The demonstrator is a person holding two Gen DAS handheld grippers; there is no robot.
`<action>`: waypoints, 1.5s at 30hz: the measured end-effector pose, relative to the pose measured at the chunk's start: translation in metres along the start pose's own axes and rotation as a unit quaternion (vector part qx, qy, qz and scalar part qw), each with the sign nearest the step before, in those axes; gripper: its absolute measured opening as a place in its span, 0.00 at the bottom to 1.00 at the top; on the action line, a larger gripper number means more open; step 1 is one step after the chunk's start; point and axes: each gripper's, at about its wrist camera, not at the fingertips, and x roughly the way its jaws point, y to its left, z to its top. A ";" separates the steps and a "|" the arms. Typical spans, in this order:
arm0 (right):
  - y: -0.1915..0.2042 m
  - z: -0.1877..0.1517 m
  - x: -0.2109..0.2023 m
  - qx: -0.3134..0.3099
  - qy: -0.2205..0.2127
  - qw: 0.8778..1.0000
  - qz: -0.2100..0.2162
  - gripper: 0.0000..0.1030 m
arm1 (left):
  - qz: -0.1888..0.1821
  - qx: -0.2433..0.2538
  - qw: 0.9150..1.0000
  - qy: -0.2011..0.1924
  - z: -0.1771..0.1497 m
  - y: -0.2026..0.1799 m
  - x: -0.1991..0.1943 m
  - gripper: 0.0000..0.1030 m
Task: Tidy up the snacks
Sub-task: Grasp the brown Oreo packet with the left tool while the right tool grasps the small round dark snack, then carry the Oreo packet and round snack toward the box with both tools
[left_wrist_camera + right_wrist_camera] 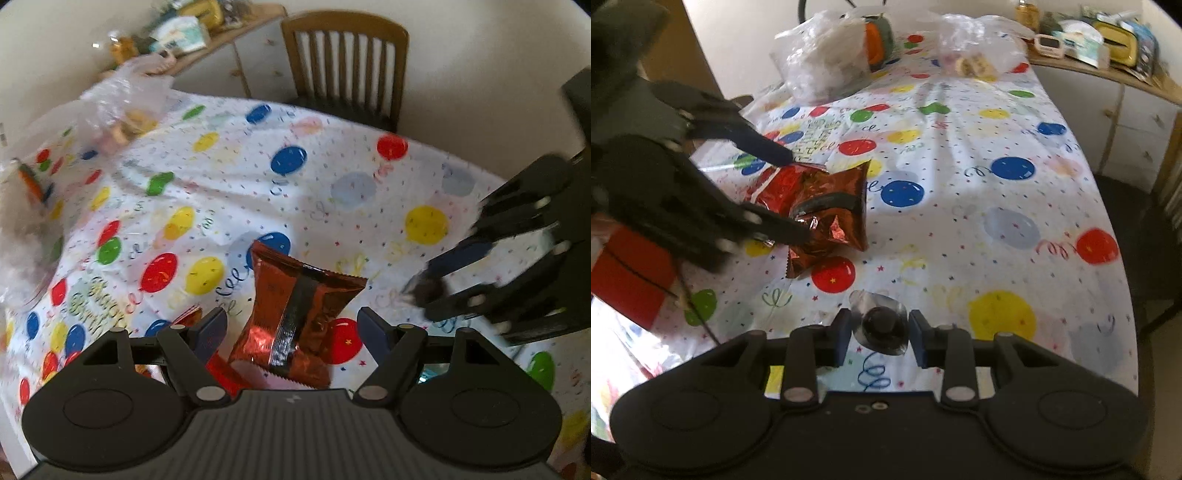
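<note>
A red-brown foil snack packet (295,310) (834,210) lies on the balloon-print tablecloth (332,177) (960,184). My left gripper (291,325) (798,195) is open, with one finger on each side of the packet. A brighter red packet (775,184) lies partly under the first one. In the right wrist view, a small dark round sweet in a clear wrapper (882,328) sits between the pads of my right gripper (881,338), which look shut on its wrapper. The left wrist view shows my right gripper (421,288) blurred at the right, holding the dark sweet (424,290).
Clear plastic bags of snacks (827,59) (125,107) stand at the table's far end. A red box (628,280) sits near the left gripper. A wooden chair (347,62) and a cluttered sideboard (1108,44) stand beyond the table.
</note>
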 end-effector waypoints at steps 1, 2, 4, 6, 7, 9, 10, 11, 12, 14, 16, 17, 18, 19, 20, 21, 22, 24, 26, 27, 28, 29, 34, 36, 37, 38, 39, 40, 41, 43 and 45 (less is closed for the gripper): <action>-0.001 -0.002 -0.003 0.006 -0.002 1.000 0.002 0.31 | -0.002 0.009 1.000 0.010 0.001 0.000 0.009 0.75; -0.002 -0.002 -0.006 0.012 -0.003 1.000 0.003 0.31 | -0.002 0.015 1.000 0.019 0.002 0.000 0.016 0.75; -0.003 -0.006 -0.011 0.022 -0.005 1.000 0.006 0.31 | -0.003 0.026 0.999 0.036 0.002 0.000 0.029 0.75; -0.004 -0.008 -0.013 0.029 -0.006 1.000 0.009 0.31 | 0.005 0.029 0.999 0.043 0.003 0.000 0.038 0.75; -0.004 -0.008 -0.014 0.032 -0.006 0.999 0.009 0.31 | 0.004 0.028 0.999 0.046 0.003 0.001 0.043 0.75; -0.003 -0.009 -0.015 0.038 -0.008 0.999 0.011 0.31 | 0.001 0.018 0.999 0.050 0.005 0.003 0.049 0.75; -0.003 -0.010 -0.016 0.041 -0.009 0.999 0.010 0.31 | -0.002 0.011 0.999 0.052 0.005 0.004 0.052 0.75; -0.002 -0.010 -0.016 0.045 -0.010 0.999 0.010 0.31 | -0.004 0.006 0.999 0.052 0.006 0.005 0.054 0.75; -0.002 -0.010 -0.017 0.048 -0.010 0.999 0.010 0.31 | -0.004 -0.001 0.999 0.052 0.006 0.006 0.055 0.71; -0.002 -0.011 -0.019 0.055 -0.010 0.998 0.007 0.31 | -0.008 -0.010 0.998 0.055 0.005 0.006 0.056 0.59; -0.001 -0.010 -0.021 0.059 -0.012 0.998 0.004 0.31 | -0.005 -0.021 0.998 0.059 0.004 0.007 0.056 0.48; 0.000 -0.010 -0.022 0.061 -0.013 0.998 0.003 0.31 | -0.003 -0.028 0.998 0.058 0.003 0.007 0.054 0.46; 0.001 -0.009 -0.024 0.062 -0.015 0.998 0.002 0.31 | -0.003 -0.037 0.998 0.057 0.002 0.007 0.052 0.43; 0.003 -0.009 -0.026 0.064 -0.017 0.998 0.001 0.31 | -0.004 -0.052 0.997 0.055 0.001 0.008 0.049 0.43; 0.004 -0.009 -0.028 0.066 -0.019 0.998 -0.001 0.31 | -0.004 -0.062 0.997 0.052 -0.001 0.009 0.046 0.42; 0.006 -0.009 -0.030 0.067 -0.021 0.998 -0.003 0.31 | -0.003 -0.076 0.996 0.048 -0.003 0.009 0.042 0.42; 0.008 -0.009 -0.033 0.068 -0.023 0.997 -0.004 0.31 | -0.003 -0.084 0.995 0.046 -0.004 0.009 0.038 0.41; 0.013 -0.008 -0.037 0.068 -0.026 0.997 -0.009 0.31 | 0.003 -0.106 0.994 0.040 -0.008 0.008 0.027 0.41; 0.018 -0.007 -0.043 0.070 -0.030 0.997 -0.011 0.31 | 0.009 -0.123 0.992 0.038 -0.011 0.008 0.015 0.41; 0.021 -0.007 -0.046 0.071 -0.032 0.997 -0.012 0.31 | 0.009 -0.131 0.991 0.035 -0.013 0.007 0.008 0.41; 0.024 -0.006 -0.049 0.071 -0.034 0.997 -0.013 0.31 | 0.009 -0.141 0.989 0.032 -0.016 0.007 0.000 0.41; 0.028 -0.006 -0.053 0.069 -0.036 0.997 -0.014 0.31 | 0.009 -0.151 0.988 0.030 -0.019 0.007 -0.008 0.41; 0.052 -0.004 -0.069 0.060 -0.047 0.997 -0.016 0.31 | 0.014 -0.203 0.979 0.019 -0.040 0.006 -0.050 0.41; 0.063 -0.002 -0.076 0.055 -0.049 0.997 -0.017 0.31 | 0.023 -0.221 0.975 0.016 -0.050 0.007 -0.066 0.41; 0.069 0.000 -0.079 0.053 -0.051 0.997 -0.017 0.31 | 0.025 -0.233 0.972 0.015 -0.056 0.009 -0.076 0.41; 0.075 0.002 -0.081 0.051 -0.053 0.997 -0.018 0.31 | 0.026 -0.241 0.970 0.014 -0.060 0.010 -0.084 0.41; 0.081 0.004 -0.084 0.048 -0.056 0.997 -0.018 0.31 | 0.028 -0.251 0.968 0.011 -0.066 0.011 -0.094 0.41; 0.088 0.005 -0.087 0.045 -0.058 0.997 -0.016 0.31 | 0.030 -0.257 0.966 0.009 -0.071 0.013 -0.101 0.41; 0.095 0.007 -0.089 0.043 -0.061 0.997 -0.015 0.31 | 0.033 -0.265 0.964 0.009 -0.076 0.014 -0.109 0.41; 0.108 0.011 -0.093 0.037 -0.065 0.997 -0.012 0.31 | 0.034 -0.283 0.958 0.007 -0.088 0.019 -0.125 0.41; 0.122 0.015 -0.095 0.030 -0.070 0.997 -0.009 0.31 | 0.032 -0.300 0.953 0.004 -0.101 0.023 -0.142 0.41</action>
